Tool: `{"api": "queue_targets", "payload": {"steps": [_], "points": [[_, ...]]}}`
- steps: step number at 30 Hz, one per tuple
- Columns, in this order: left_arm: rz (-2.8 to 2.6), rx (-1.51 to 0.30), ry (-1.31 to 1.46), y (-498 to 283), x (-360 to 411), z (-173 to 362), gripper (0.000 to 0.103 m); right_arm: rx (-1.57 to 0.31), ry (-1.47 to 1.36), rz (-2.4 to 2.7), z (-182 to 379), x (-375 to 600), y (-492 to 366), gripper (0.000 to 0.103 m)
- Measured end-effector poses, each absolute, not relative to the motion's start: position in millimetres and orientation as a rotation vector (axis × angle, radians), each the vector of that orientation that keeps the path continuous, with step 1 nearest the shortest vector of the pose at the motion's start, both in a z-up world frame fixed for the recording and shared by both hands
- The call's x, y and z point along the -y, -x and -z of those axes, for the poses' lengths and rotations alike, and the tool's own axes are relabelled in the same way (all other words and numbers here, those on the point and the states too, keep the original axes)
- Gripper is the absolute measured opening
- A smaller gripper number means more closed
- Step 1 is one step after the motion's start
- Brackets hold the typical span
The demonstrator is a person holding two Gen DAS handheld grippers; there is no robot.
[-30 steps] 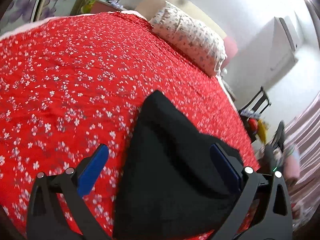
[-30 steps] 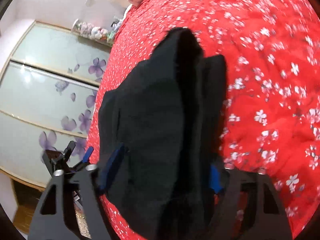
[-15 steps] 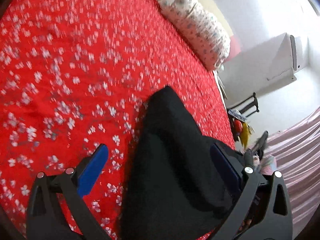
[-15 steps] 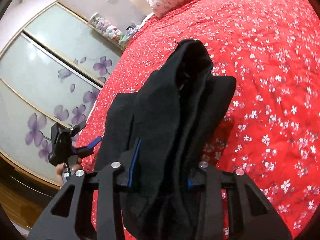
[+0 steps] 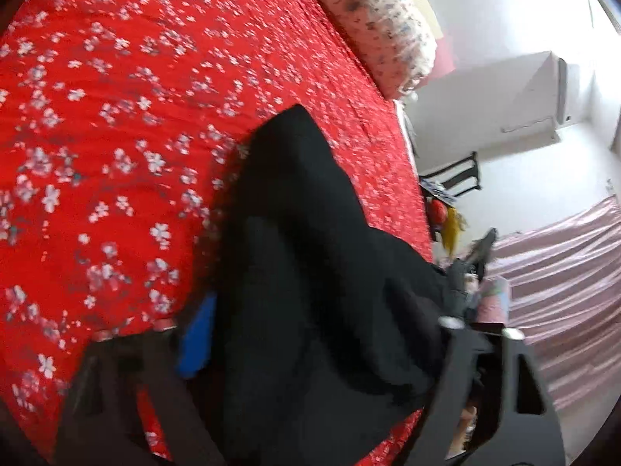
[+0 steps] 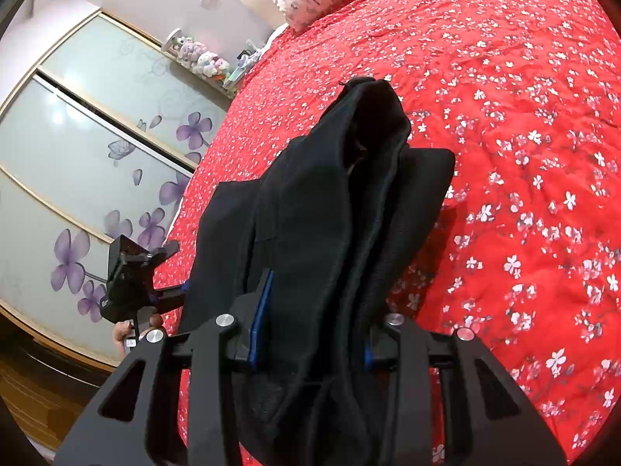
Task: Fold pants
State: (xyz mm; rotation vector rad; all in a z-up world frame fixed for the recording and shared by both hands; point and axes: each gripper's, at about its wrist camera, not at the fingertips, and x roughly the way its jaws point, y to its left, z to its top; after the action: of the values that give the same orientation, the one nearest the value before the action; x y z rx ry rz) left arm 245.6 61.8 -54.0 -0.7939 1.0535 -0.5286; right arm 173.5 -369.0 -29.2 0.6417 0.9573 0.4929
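1. Our right gripper (image 6: 310, 334) was clamped narrow on a thick bundle of the black pants (image 6: 330, 209), the blue pads (image 6: 261, 314) pressing the cloth from both sides.
2. From that grip the pants ran away from the camera in bunched layers, rising to a rounded peak above the red bedspread (image 6: 524, 124).
3. One flap of the pants stuck out to the right of the main bundle, its corner hanging over the spread.
4. Our left gripper (image 5: 322, 345) had its jaws closing, with the same pants (image 5: 310, 256) filling the space between the fingers.
5. On that side we could see only one blue pad (image 5: 196, 345), at the left edge of the cloth; the other finger was buried behind the fabric, so whether the pads were already pressing we could not tell.
6. The left wrist view was smeared with blur.
7. In the right wrist view the left gripper (image 6: 170, 291) showed at the pants' left edge, a hand (image 6: 128, 332) beneath it.
8. The pants lay on the floral bedspread (image 5: 116, 116), close to its near edge.
9. Farther out, a patterned pillow (image 5: 372, 15) sat at the head of the bed.
10. A wardrobe with purple flower doors (image 6: 77, 178) stood beyond the left side.
11. A chair (image 5: 458, 174) stood off the right side.
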Motion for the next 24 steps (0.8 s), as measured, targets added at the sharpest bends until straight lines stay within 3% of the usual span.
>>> {"api": "queue_targets", "payload": {"steps": [3,6,24], "points": [[0.455,-1.063,0.756,-243,-61,55,0.028,-0.948,-0.628,-0.493,29,370,-172,0.037],[0.46,-1.041,0.757,-240,-64,53,0.017,-0.943,-0.625,-0.49,26,369,-170,0.037],[0.585,-0.824,0.71,-215,-30,-14,0.012,-0.809,-0.837,-0.516,14,404,-165,0.034]]}}
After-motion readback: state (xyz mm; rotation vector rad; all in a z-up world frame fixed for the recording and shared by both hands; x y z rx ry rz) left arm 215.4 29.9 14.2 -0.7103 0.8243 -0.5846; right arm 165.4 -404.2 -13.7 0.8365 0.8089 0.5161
